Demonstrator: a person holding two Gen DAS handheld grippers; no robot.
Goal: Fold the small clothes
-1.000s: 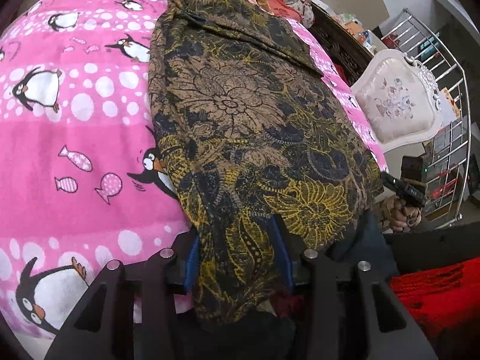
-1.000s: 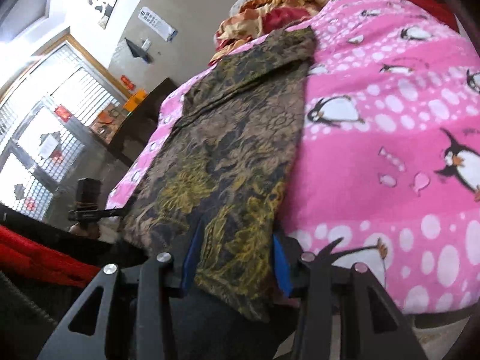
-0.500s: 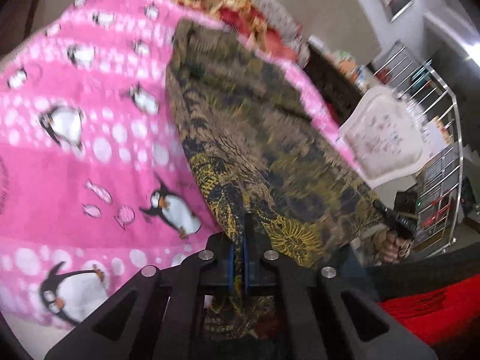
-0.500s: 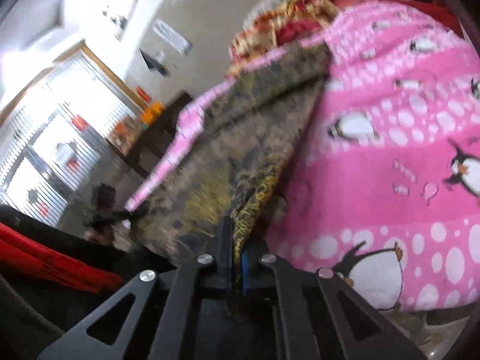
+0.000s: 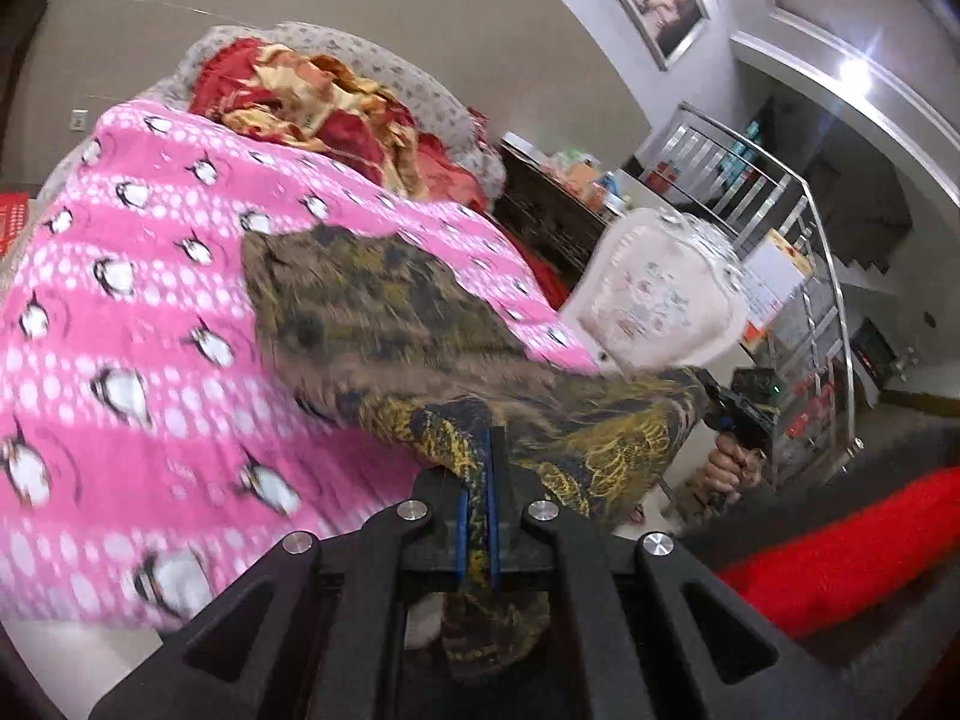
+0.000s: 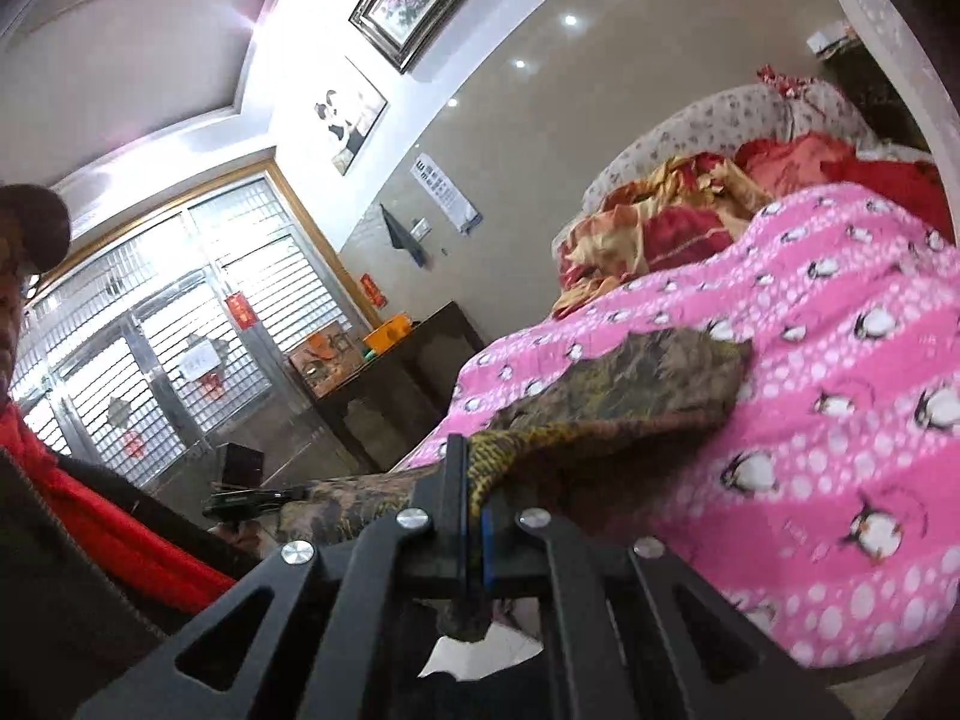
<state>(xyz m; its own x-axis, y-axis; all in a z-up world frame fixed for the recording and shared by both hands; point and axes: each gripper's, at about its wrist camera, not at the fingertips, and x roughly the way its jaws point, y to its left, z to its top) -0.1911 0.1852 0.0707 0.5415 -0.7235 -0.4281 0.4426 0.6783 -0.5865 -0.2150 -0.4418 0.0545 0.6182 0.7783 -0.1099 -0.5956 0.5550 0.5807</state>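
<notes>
**Near hem lifted off the bed as the fold begins**

Both grippers have clamped the near edge of the dark floral garment point(image 5: 384, 324) and raised it clear of the bed's pink penguin blanket point(image 5: 138, 324). A second ago the cloth lay flat and full length along the blanket, with each pair of fingers spread wide around the hem; half a second ago they had shut on it. Now the left gripper point(image 5: 477, 516) pinches a bunched fold of fabric tight between its blue pads, and the right gripper point(image 6: 474, 531) does the same at the other near corner, where the garment point(image 6: 648, 384) rises from the blanket point(image 6: 840, 420) in a taut ridge. Seen from the left wrist, the right gripper point(image 5: 735, 411) holds its corner out past the bed's edge, in front of a white chair back point(image 5: 654, 300). The far end of the garment rests on the blanket, well short of the heaped red and gold bedding point(image 5: 324, 102) at the headboard. The lift suggests the first fold is under way: the hem likely needs carrying forward over the resting half, both corners kept level so the edges meet.
</notes>
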